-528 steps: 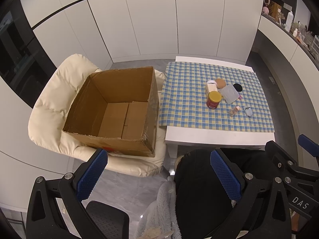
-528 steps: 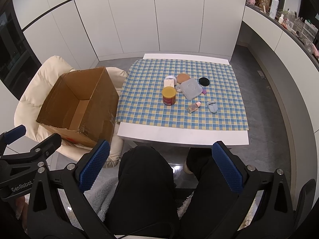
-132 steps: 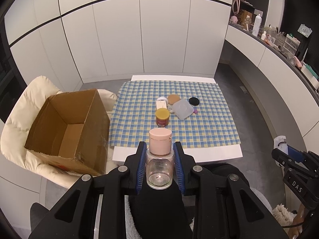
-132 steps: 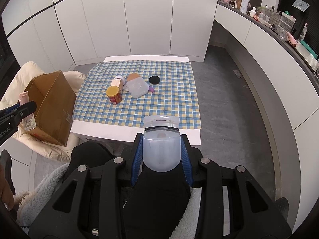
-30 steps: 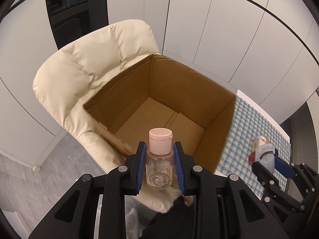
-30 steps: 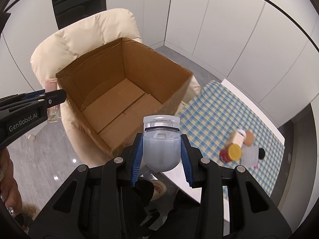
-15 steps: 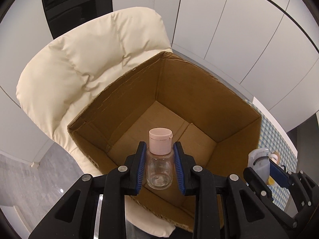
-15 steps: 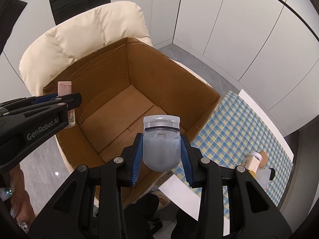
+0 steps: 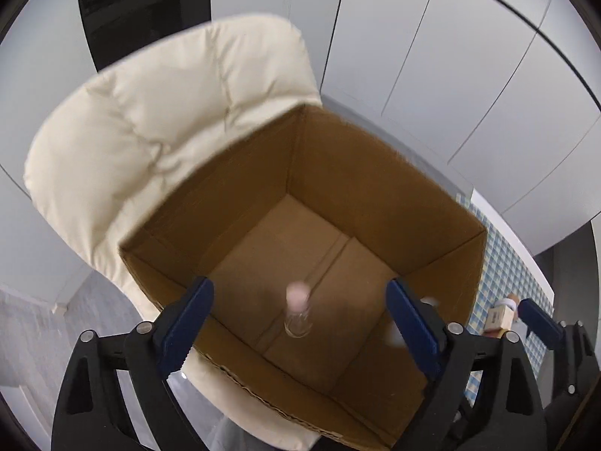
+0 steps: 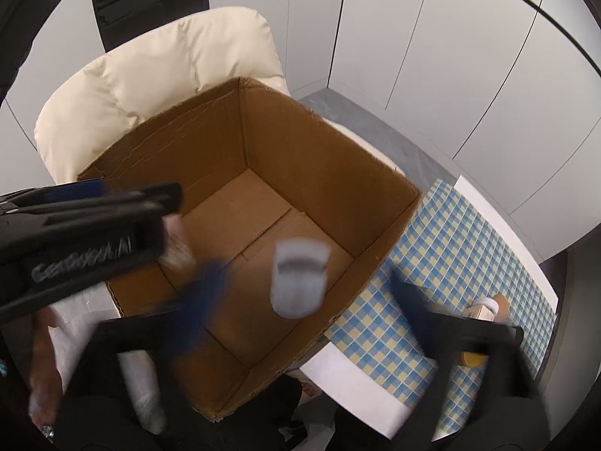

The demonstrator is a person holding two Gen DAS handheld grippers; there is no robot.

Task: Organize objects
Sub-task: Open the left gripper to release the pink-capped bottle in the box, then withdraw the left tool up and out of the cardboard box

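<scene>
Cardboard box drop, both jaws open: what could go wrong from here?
The clear bottle and pale blue-grey case are loose over the cardboard box, so they may bounce or tip on landing. The box sits on a soft cream chair and could shift. The left gripper hangs close above the box rim.

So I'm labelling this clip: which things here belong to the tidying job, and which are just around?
Part of the job:
- cardboard box
- clear bottle with pink cap, dropping free between open jaws
- pale blue container, also released
- items left on the checked cloth

Just around:
- cream chair
- white cabinets
</scene>
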